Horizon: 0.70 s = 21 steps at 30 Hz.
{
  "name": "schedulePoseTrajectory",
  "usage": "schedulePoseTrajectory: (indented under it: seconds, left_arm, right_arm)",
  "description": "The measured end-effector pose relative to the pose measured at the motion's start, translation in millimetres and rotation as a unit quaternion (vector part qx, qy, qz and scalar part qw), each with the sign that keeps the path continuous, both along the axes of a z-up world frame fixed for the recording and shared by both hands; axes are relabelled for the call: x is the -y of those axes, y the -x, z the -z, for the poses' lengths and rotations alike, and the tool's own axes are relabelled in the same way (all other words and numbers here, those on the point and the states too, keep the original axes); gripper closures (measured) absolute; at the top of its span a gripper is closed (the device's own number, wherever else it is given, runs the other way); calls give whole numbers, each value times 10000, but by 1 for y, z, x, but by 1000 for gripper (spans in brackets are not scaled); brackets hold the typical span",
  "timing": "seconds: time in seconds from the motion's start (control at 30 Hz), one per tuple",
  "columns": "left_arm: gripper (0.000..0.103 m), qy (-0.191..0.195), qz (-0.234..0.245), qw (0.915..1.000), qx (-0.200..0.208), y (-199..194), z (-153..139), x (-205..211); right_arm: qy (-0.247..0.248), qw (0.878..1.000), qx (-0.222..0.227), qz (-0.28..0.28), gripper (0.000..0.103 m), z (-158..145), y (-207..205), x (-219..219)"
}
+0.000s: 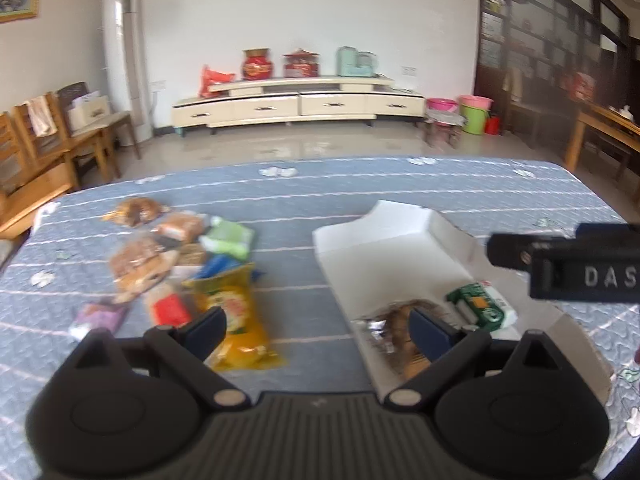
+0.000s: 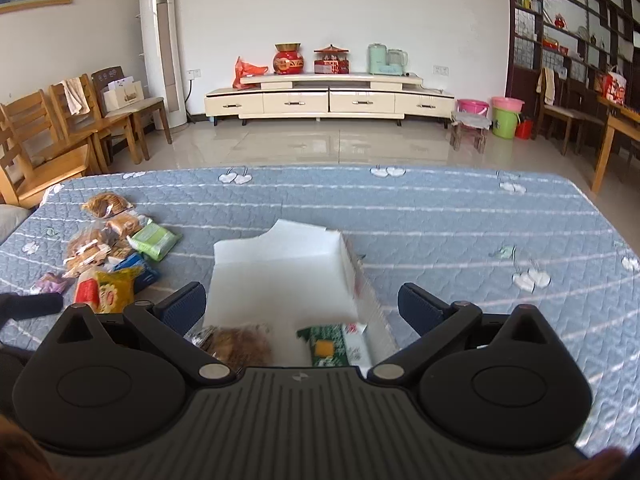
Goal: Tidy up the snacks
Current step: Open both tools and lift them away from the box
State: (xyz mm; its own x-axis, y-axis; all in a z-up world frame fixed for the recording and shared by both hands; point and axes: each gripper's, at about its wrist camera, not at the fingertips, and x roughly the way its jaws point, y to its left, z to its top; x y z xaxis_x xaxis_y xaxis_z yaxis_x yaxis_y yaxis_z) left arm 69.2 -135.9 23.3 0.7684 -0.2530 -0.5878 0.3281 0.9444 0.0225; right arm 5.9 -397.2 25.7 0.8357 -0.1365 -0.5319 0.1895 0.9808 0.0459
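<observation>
Both sets of jaws spread wide and empty. Left gripper [image 1: 318, 330], black with blue pads, hovering over the gap between a loose pile of snacks and a shallow white cardboard box [image 1: 384, 248]; right gripper [image 2: 302, 306], same build, poised above that box's near end. Inside the box, just past the right gripper's fingers: a clear crinkly packet of brown baked pieces [image 2: 240, 344] on the left, a green and white wrapped bar [image 2: 334, 344] beside it, apart from each other. Rest of the box floor bare. Outside the box, on the blue quilted cloth with white hearts [image 2: 460, 220], the unsorted pile: a yellow plastic snack bag [image 1: 236, 316] nearest the left gripper, a red and white packet [image 1: 168, 308] touching its left side, a pale green wrapper [image 1: 230, 238] farther back, several clear-wrapped brown breads or cakes [image 1: 140, 260], a small purple packet [image 1: 100, 316] at the near left edge. Likely all light, soft and crackly; film slippery, contents crushable. Best taken across the short width at mid-length with gentle pressure, or by a sealed end seam. Yellow bag probably the easiest next pick. Beyond the cloth, tiled floor, a long cream cabinet [image 2: 328, 98] along the far wall, wooden chairs [image 2: 52, 136] at left.
</observation>
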Motion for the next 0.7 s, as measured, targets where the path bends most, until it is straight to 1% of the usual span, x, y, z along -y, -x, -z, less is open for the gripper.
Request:
schedulePoseTrajectory:
  seconds: [0.13,0.23,0.4,0.7]
  left_arm:
    - [4,34,-205,9998,14,2,-2,-19]
    - [4,57,-320,9995,14,4,-2,-30]
    - [4,-49,-441,9990,48,8,3,-47]
    - [4,53,-664,9977,-130,9,17,-83]
  right_arm:
    - [25,10000,-15,29,0,4,4,-12]
    - [10,10000,-38,-54,0,6,5,-23]
    - [-91,9996,-128,-222,0,13,5,-40]
    - [-32,9984,-290,-493,0,24,-5,-68]
